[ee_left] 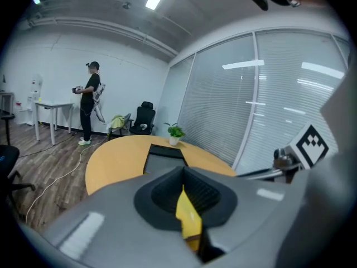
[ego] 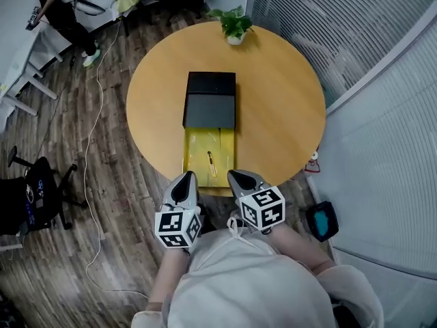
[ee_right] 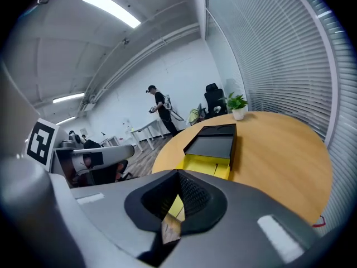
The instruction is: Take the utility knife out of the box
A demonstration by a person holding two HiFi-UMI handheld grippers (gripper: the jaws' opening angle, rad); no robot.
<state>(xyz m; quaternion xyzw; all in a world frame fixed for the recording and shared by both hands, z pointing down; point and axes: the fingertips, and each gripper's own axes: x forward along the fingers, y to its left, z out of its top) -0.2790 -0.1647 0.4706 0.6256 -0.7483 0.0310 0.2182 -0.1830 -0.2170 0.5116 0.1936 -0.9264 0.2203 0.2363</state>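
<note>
The left tongs and the right tongs were held side by side at the near edge of a round, honey-coloured wooden worktop, each carrying its black-and-white marker cube behind the tip. In the left gripper view the left tongs were closed, jaw against jaw, with nothing gripped; only a sliver of yellow showed through the slit where they met. The right tongs were likewise fully closed and empty.

Just ahead of both tips lay a flat, black rectangular box with its bright yellow inner tray slid out towards the tongs. A slim, yellowish utility knife rested in that tray, ahead of the gap between the two tips and slightly nearer the right tongs, touched by neither. From the right gripper view the box and its tray sat ahead and a little to the right of the jaws, though the knife could not be made out there.

Beyond the box, at the far edge of the worktop from the tongs, stood a small green plant in a white pot. Well off to the left of the left tongs, a person in dark clothes stood on the wood-plank floor.
</note>
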